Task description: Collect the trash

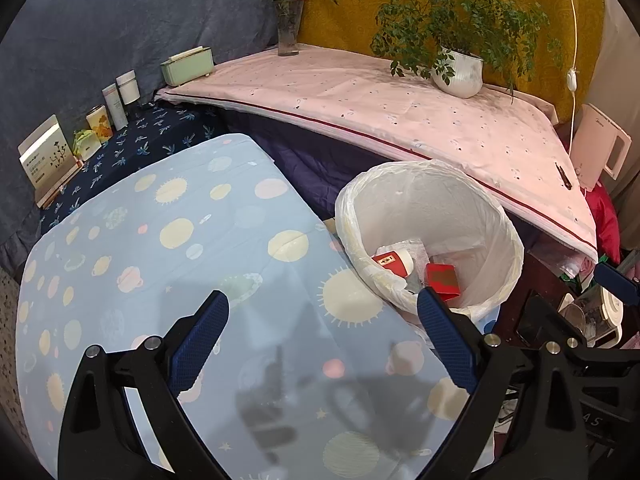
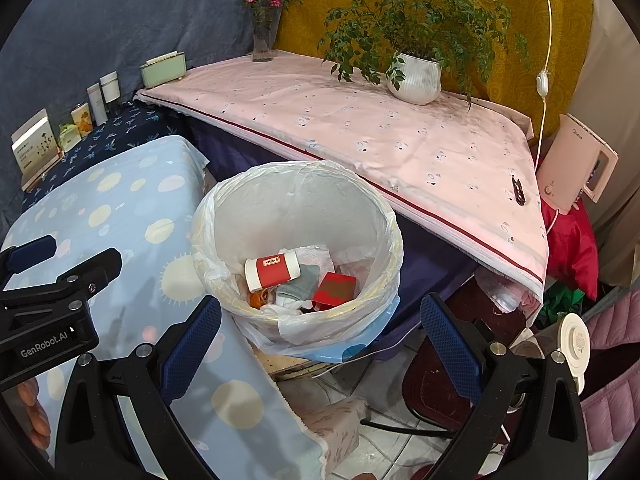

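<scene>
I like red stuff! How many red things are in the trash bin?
2. A red-and-white cup lies on its side at the left of the bin; a red box sits to its right. Crumpled paper may hide more.

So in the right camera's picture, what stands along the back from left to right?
Card box → yellow tin → white bottle → green box → flower vase → potted plant → pink appliance.
</scene>
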### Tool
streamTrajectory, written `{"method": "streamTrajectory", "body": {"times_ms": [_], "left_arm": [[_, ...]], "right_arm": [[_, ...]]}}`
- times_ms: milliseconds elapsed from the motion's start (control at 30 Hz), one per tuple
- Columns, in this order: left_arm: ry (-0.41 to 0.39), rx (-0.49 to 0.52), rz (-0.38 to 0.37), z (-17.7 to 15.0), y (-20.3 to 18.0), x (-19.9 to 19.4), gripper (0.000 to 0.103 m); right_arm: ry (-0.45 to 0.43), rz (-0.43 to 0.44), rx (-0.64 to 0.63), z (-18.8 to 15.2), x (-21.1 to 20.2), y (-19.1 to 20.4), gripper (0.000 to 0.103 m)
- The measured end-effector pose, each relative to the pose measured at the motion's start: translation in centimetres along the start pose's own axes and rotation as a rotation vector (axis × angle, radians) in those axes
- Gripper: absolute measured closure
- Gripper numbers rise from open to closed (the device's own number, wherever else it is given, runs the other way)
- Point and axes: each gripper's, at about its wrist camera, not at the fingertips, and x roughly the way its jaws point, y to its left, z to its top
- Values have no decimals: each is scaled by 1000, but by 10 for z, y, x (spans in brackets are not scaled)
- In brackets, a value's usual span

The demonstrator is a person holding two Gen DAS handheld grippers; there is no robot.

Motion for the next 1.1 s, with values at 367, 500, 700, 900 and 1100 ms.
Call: {"method": "streamTrajectory", "body": {"times_ms": [367, 500, 700, 900, 1100], "left_arm": [[-15, 13, 1, 0, -7, -3, 12], [-15, 14, 0, 0, -8, -3, 12], [-14, 15, -3, 0, -8, -2, 12], [-14, 17, -2, 0, -9, -2, 12], [-13, 5, 1, 1, -7, -2, 12]], "right_arm": [[0, 1, 1, 0, 0, 0, 7], [0, 1, 1, 0, 0, -1, 7], [1, 1, 0, 0, 1, -1, 7], [-1, 0, 2, 0, 0, -1, 7], [-1, -1, 5, -2, 0, -1, 7]]}}
